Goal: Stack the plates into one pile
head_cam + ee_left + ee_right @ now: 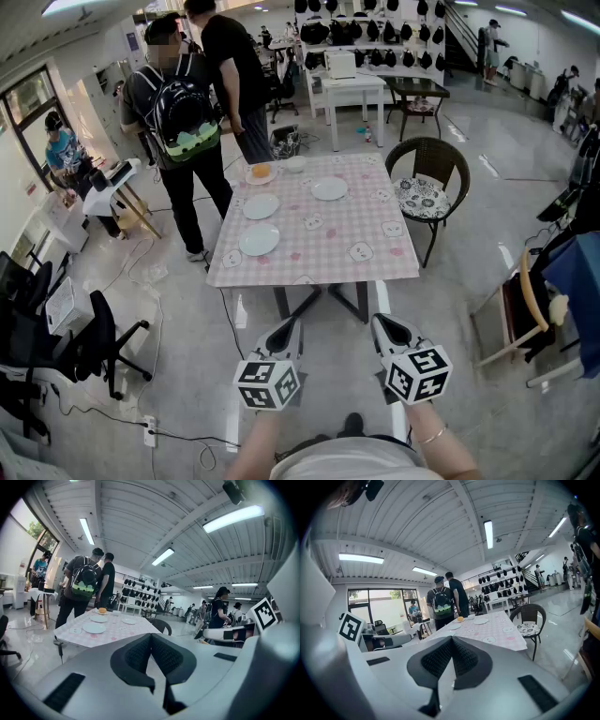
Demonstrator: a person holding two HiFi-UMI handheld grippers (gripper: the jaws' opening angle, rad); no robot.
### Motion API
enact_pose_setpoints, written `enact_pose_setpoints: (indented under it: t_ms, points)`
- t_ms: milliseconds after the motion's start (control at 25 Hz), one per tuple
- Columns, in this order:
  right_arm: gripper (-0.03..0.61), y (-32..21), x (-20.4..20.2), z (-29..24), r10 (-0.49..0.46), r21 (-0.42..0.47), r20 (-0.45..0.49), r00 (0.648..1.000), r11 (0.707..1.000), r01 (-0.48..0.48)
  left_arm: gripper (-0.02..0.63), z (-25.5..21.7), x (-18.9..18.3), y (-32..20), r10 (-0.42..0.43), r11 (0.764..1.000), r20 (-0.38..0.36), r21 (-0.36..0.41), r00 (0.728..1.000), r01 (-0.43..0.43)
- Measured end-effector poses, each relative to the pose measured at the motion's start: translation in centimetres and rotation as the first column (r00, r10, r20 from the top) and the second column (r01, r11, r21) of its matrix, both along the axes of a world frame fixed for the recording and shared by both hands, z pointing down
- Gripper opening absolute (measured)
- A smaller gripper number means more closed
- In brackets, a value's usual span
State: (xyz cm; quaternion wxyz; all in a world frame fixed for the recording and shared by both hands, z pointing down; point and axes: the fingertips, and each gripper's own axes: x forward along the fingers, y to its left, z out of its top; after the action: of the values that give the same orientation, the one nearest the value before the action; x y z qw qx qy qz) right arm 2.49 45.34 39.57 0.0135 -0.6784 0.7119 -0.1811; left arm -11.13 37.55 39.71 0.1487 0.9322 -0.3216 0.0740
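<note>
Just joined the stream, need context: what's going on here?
Nothing is handled yet. A person stands short of the pink-checked table, left gripper and right gripper held out front, both shut and empty. Three white plates lie apart on it, unstacked; a fourth plate holds something orange. Two bystanders stand at its far left corner.

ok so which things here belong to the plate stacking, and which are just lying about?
Job: near plate, middle plate, far plate on the table; left gripper, right gripper, both shut and empty.
Lying about: plate with orange food, probably; small white dish; wicker chair; office chair; person with backpack.
</note>
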Motion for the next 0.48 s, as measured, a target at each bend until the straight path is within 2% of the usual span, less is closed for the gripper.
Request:
enact_pose_setpoints:
  t_ms: [480]
  points:
    - [0.006, 0.1, 2.0, 0.0, 0.006, 0.028, -0.004, 1.0, 1.0, -0.006, 0.02, 0.4, 1.6, -0.3, -0.001, 1.0, 0.027, 0.029, 1.0, 0.0]
